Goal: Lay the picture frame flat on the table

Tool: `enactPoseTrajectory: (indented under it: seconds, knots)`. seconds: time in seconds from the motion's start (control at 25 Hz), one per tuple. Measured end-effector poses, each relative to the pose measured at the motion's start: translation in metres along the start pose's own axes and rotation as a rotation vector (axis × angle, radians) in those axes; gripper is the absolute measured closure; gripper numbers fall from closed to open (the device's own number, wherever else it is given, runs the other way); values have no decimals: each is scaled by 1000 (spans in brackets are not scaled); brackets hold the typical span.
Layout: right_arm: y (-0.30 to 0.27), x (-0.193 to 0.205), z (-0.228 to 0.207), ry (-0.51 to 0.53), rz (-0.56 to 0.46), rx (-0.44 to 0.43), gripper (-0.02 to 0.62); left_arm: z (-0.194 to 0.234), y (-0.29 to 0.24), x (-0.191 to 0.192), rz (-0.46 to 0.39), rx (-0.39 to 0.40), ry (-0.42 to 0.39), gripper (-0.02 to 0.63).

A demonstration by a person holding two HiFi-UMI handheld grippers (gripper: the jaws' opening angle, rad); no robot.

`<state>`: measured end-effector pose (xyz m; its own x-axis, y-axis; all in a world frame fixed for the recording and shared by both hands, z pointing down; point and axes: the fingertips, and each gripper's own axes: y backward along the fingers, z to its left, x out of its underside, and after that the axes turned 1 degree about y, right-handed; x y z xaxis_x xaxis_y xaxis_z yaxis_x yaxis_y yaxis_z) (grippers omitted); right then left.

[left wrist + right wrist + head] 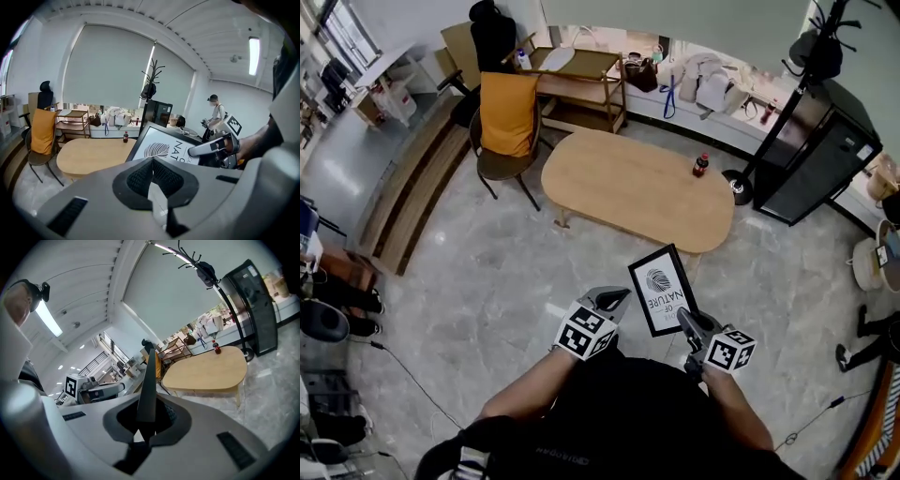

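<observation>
The picture frame [661, 289], black-edged with a white leaf print, is held up in the air over the floor, well short of the oval wooden table [619, 187]. My right gripper [686, 322] is shut on the frame's lower right edge. In the right gripper view the frame [148, 380] shows edge-on between the jaws of that gripper [145, 425]. My left gripper [614, 298] hovers just left of the frame, shut and empty. In the left gripper view the frame's print [164, 146] faces that gripper [152, 185], with the right gripper [206, 149] beside it.
A small cola bottle [700, 165] stands near the table's far right edge. A chair draped in orange cloth [506, 122] sits at the table's left, with a wooden cart [577, 84] behind it. A coat stand [787, 103] and black cabinet [825, 159] stand to the right. A person [216, 112] stands off to the side.
</observation>
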<state>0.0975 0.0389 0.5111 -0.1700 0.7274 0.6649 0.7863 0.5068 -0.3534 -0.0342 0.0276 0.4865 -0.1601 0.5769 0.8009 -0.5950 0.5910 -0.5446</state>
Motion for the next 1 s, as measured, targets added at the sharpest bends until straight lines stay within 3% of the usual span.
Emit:
enactPoseTrajectory:
  seconds: [0.24, 0.48, 0.64, 1.0]
  knots:
    - [-85, -56, -1, 9, -14, 61, 583, 96, -27, -72, -38, 78, -89, 601]
    - [-143, -91, -23, -35, -25, 128, 583, 185, -47, -84, -1, 72, -69, 601]
    - [-165, -110, -35, -70, -16, 149, 583, 219, -56, -89, 24, 70, -16, 601]
    - [-211, -177, -112, -126, -47, 157, 583, 273, -122, -125, 64, 30, 3, 601]
